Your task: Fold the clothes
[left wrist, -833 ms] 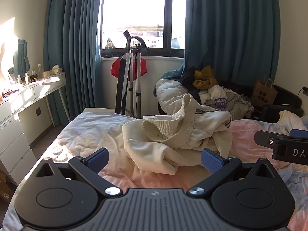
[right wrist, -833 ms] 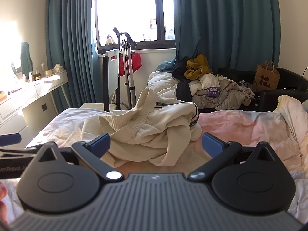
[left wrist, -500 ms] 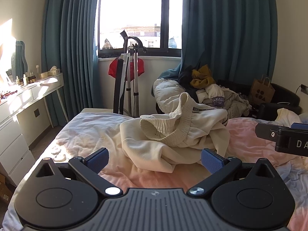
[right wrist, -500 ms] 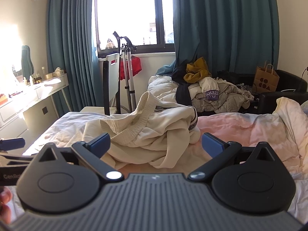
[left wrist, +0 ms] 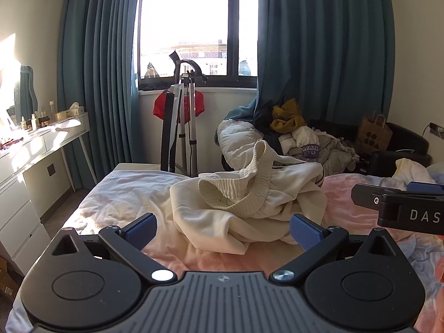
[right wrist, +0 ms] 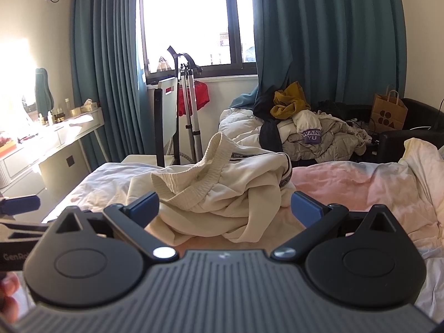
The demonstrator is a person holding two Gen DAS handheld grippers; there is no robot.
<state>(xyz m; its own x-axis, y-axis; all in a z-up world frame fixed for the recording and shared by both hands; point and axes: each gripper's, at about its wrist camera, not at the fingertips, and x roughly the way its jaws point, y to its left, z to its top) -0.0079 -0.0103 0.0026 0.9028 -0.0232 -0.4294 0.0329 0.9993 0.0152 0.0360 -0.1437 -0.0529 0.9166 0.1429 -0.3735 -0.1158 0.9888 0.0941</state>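
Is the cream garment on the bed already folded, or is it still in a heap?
Still in a heap. The cream garment lies crumpled on the bed, its ribbed waistband standing up and gaping open.

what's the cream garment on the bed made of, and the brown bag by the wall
Cream garment: looks like a thick, soft knit such as cotton fleece, matte, with a ribbed elastic waistband and heavy rounded folds; the exact fibre can't be told. Brown bag: most likely kraft paper, matte and stiff, standing upright with twisted handles and printed dark dots.
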